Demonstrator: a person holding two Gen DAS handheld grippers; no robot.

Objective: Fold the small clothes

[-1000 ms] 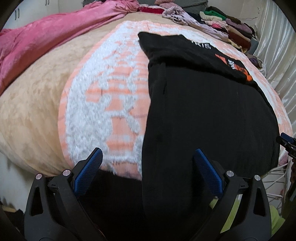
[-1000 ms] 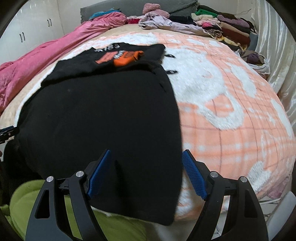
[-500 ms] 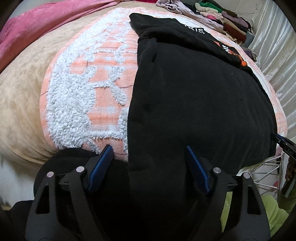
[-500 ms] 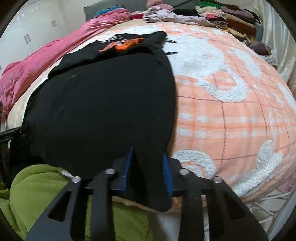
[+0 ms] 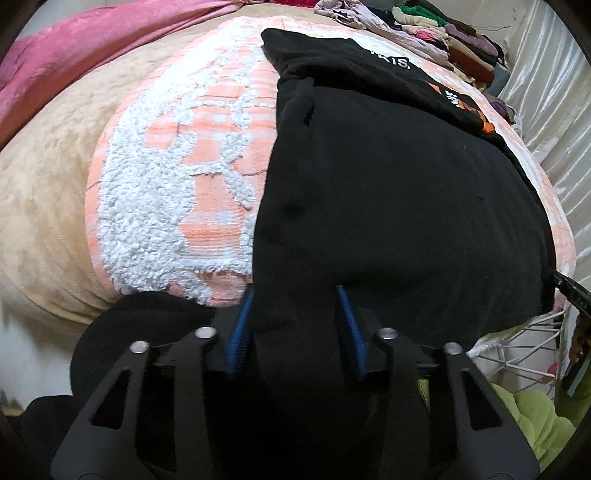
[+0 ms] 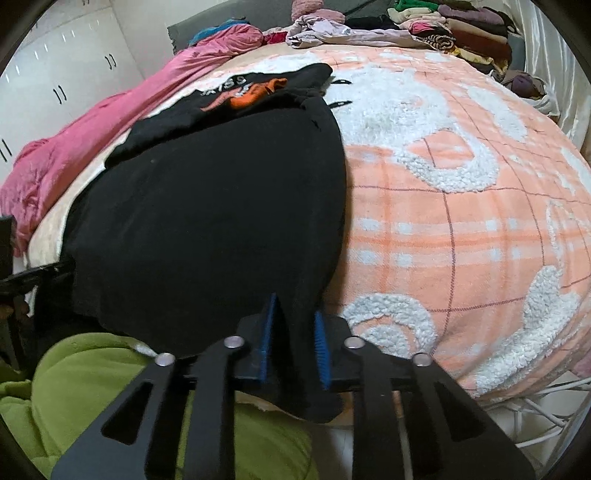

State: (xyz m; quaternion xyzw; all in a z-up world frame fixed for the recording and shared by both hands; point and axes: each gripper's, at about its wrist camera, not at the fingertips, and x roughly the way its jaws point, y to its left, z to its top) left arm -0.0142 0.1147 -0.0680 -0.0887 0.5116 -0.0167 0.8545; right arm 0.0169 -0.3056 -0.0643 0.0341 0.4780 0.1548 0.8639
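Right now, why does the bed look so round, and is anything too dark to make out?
Left wrist view: the fisheye lens bulges the blanket; the black garment shows almost no folds. Right wrist view: same bulge, dark corners, sharp focus.

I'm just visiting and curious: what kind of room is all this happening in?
Most likely a bedroom in a home. A wide bed carries an orange and white blanket and a pink quilt, folded clothes are stacked at its far end, and white cupboard doors line the wall.
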